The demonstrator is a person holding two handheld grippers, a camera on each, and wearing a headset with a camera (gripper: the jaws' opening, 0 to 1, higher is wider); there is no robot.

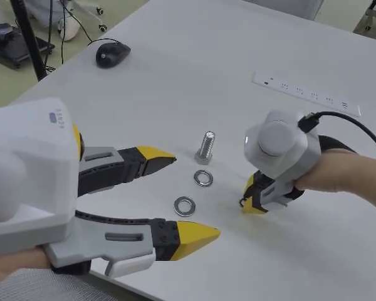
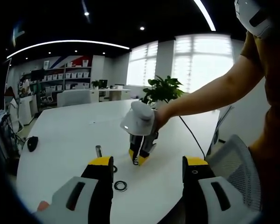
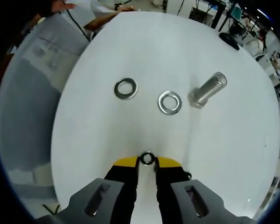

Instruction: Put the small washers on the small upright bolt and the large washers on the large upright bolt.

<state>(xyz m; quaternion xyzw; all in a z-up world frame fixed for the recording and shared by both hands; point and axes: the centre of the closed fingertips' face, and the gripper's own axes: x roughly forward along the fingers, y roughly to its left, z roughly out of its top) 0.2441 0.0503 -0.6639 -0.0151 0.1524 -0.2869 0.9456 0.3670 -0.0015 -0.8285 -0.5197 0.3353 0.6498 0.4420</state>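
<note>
The right tool [image 3: 147, 162] was pinched narrow on a small washer [image 3: 147, 154], the dark little ring caught right between its yellow tips. It was low at the tabletop [image 3: 130, 46], and whether the ring was already clear of the surface I could not tell. So the pick-up was the step in hand, by my reading, with the threading not yet done.

Ahead of those tips stood an upright bolt [image 3: 206, 91], head down and thread up. Two larger washers [image 3: 170, 102] lay flat, one just beside the bolt's base and the other [image 3: 125, 88] further off. Neither was on the thread. Whether this was the small bolt or the large one I could not say.

The left tool [image 1: 197, 195] was spread wide and carrying nothing, its jaws either side of the washers in the head view.

The next move, I judged, called for a lift, a swing across to the right-sized bolt, and the ring turned flat so its hole met the bolt's tip squarely. A ring gripped by its rim could well twist or slip out.

As for writing, the power strip [image 1: 307, 94] at the far side carried small marks and the left tool's housing a faint blue one, all too small to read. The mouse [image 1: 111, 54] showed no logo I could make out.
</note>
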